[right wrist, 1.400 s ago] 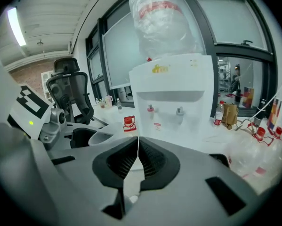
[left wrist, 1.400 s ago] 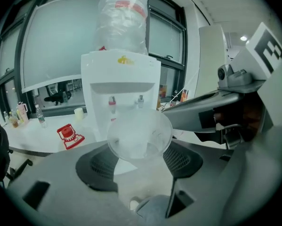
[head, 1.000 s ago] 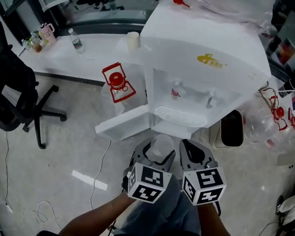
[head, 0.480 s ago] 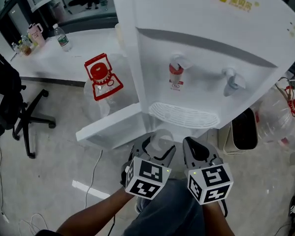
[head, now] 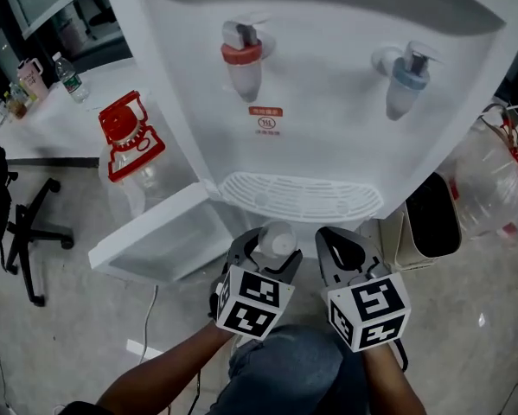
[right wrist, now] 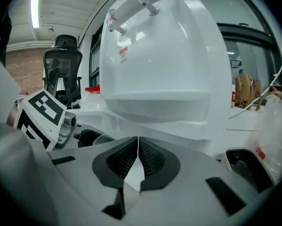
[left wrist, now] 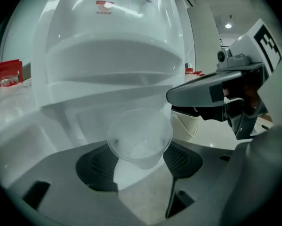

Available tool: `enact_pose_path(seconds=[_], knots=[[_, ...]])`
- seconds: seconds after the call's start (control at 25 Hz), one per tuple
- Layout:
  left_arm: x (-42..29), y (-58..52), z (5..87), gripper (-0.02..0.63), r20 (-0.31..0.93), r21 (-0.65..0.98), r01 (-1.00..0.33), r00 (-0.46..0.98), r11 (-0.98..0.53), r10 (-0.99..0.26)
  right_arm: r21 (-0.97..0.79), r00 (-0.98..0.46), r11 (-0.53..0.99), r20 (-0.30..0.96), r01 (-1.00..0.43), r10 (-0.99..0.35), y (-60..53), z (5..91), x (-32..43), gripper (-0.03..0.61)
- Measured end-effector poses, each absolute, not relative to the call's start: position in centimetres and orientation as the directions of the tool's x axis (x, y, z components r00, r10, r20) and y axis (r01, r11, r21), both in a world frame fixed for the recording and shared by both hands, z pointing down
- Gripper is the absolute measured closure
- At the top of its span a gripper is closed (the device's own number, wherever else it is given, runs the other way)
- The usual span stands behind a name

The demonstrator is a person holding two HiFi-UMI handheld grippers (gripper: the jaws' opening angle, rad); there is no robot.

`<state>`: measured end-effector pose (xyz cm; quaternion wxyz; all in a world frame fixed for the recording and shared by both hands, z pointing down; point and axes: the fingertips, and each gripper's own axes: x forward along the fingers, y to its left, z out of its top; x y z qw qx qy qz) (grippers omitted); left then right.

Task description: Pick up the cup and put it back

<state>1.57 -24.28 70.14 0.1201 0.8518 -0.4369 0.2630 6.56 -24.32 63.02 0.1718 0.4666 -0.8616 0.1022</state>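
A clear plastic cup (head: 277,237) sits upright between the jaws of my left gripper (head: 271,249), which is shut on it, just below the front of the white water dispenser's drip tray (head: 302,199). In the left gripper view the cup (left wrist: 140,136) fills the gap between the dark pads of the left gripper (left wrist: 140,163). My right gripper (head: 340,251) hangs close beside it on the right, shut and empty. In its own view the right gripper (right wrist: 137,160) has its pads touching. Above are the red tap (head: 241,59) and the blue tap (head: 405,81).
The dispenser's lower cabinet door (head: 155,240) stands open to the left. A water jug with a red cap (head: 125,138) stands behind it. A black office chair (head: 16,223) is at far left, a bin (head: 433,219) and a large clear bottle (head: 496,188) at right.
The view has closed in on the dispenser. Both grippers, the cup still in the left one, have moved up to the front of the drip tray.
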Motion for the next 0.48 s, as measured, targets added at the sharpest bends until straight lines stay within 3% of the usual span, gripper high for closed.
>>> enact_pose_path(seconds=[0.48], knots=[[3.6,-27.5,77.0,0.316,0.56,-0.033,-0.779,0.504,-0.626,-0.657,-0.036,-0.45,0.473,0.374,-0.881,-0.811,-26.4,68.5,7.2,0.557]])
